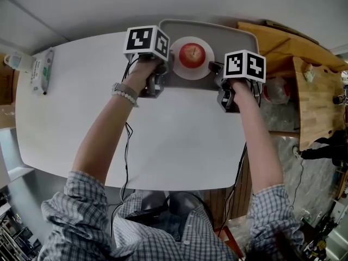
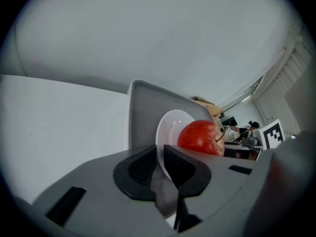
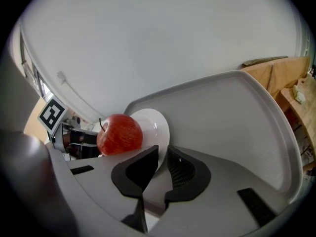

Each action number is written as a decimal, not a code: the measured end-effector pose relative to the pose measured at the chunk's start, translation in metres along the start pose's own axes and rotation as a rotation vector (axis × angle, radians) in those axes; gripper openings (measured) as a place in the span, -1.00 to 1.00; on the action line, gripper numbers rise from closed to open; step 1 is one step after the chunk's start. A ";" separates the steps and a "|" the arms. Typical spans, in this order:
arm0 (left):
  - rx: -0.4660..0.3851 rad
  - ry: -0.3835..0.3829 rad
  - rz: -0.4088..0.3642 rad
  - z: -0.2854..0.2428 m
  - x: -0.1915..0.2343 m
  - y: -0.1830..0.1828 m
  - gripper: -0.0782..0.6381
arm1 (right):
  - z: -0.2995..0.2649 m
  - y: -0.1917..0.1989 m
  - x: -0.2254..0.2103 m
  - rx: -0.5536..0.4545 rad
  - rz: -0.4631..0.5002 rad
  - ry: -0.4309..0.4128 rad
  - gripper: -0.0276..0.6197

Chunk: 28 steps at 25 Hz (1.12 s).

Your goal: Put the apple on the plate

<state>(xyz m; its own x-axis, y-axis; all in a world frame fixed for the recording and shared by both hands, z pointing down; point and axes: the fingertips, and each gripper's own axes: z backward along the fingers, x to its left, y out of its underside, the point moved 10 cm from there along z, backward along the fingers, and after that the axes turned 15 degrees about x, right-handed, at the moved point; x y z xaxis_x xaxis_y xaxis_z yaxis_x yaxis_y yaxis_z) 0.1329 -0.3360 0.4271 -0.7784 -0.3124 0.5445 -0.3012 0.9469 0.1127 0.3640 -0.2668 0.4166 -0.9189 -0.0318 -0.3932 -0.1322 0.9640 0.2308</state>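
Note:
A red apple point(image 1: 192, 54) sits on a small white plate point(image 1: 202, 69), which rests in a grey tray point(image 1: 234, 39) at the table's far edge. My left gripper point(image 1: 163, 69) is at the plate's left rim and my right gripper point(image 1: 217, 72) at its right rim. In the left gripper view the gripper point(image 2: 160, 154) is shut on the plate point(image 2: 170, 125), with the apple point(image 2: 200, 137) just beyond. The right gripper point(image 3: 163, 154) likewise pinches the plate point(image 3: 155, 122), with the apple point(image 3: 119, 134) to its left.
The tray point(image 3: 232, 112) lies on a white table point(image 1: 81, 102). A pack of tissues point(image 1: 42, 69) lies at the table's left end. Wooden furniture point(image 1: 315, 97) stands to the right of the table.

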 end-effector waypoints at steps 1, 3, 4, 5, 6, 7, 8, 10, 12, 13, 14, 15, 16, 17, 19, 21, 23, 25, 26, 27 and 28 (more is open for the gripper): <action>-0.002 0.001 0.002 -0.001 -0.001 -0.001 -0.68 | 0.000 0.000 0.000 -0.001 0.010 0.009 -0.78; -0.003 0.000 0.009 -0.002 -0.002 -0.002 -0.68 | 0.001 0.001 -0.001 -0.015 0.027 0.031 -0.78; -0.002 -0.001 0.017 -0.003 -0.003 -0.003 -0.68 | 0.002 0.001 0.000 -0.026 0.032 0.040 -0.78; -0.001 0.000 0.027 -0.003 -0.003 -0.003 -0.68 | 0.003 0.001 0.000 -0.034 0.039 0.048 -0.78; -0.001 0.005 0.039 -0.004 -0.003 -0.003 -0.68 | 0.003 0.002 0.000 -0.040 0.046 0.054 -0.78; -0.003 0.016 0.053 -0.003 -0.003 -0.002 -0.67 | 0.003 0.003 0.001 -0.042 0.051 0.057 -0.77; -0.007 0.033 0.068 -0.003 -0.002 -0.002 -0.66 | 0.003 0.003 0.001 -0.042 0.054 0.057 -0.77; -0.025 0.079 0.103 -0.001 -0.001 -0.003 -0.54 | 0.004 0.004 0.001 -0.045 0.057 0.055 -0.75; -0.047 0.113 0.130 0.002 -0.001 -0.004 -0.50 | 0.007 0.005 -0.003 -0.053 0.062 0.056 -0.74; -0.057 0.119 0.136 0.004 0.000 -0.003 -0.50 | 0.008 0.005 -0.004 -0.057 0.064 0.056 -0.73; -0.066 0.120 0.137 0.007 0.002 -0.003 -0.50 | 0.009 0.006 -0.006 -0.062 0.064 0.055 -0.71; -0.074 0.119 0.136 0.010 0.004 -0.002 -0.50 | 0.010 0.006 -0.007 -0.068 0.061 0.056 -0.70; -0.084 0.118 0.131 0.013 0.005 -0.001 -0.50 | 0.011 0.006 -0.008 -0.075 0.057 0.058 -0.68; -0.094 0.116 0.122 0.016 0.005 0.000 -0.50 | 0.014 0.007 -0.010 -0.083 0.052 0.061 -0.68; -0.109 0.110 0.088 0.022 0.002 0.004 -0.51 | 0.021 0.009 -0.012 -0.108 0.047 0.069 -0.68; -0.118 0.110 0.050 0.028 -0.002 0.010 -0.61 | 0.029 0.014 -0.010 -0.150 0.048 0.062 -0.68; -0.135 0.128 0.021 0.033 -0.003 0.018 -0.71 | 0.036 0.021 -0.004 -0.198 0.061 0.023 -0.68; -0.164 0.166 0.002 0.041 -0.005 0.027 -0.73 | 0.044 0.031 0.003 -0.242 0.078 -0.015 -0.68; -0.178 0.182 -0.006 0.045 -0.006 0.032 -0.74 | 0.049 0.036 0.007 -0.263 0.085 -0.028 -0.69; -0.192 0.192 -0.018 0.050 -0.008 0.036 -0.75 | 0.054 0.041 0.010 -0.285 0.089 -0.039 -0.70; -0.203 0.195 -0.035 0.055 -0.010 0.041 -0.75 | 0.059 0.047 0.014 -0.309 0.090 -0.049 -0.74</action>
<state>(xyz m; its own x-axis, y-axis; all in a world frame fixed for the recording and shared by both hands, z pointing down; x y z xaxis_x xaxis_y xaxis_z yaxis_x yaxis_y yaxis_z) 0.0981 -0.2985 0.3800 -0.6427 -0.3432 0.6849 -0.1940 0.9378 0.2879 0.3672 -0.2066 0.3697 -0.9141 0.0694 -0.3995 -0.1650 0.8363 0.5228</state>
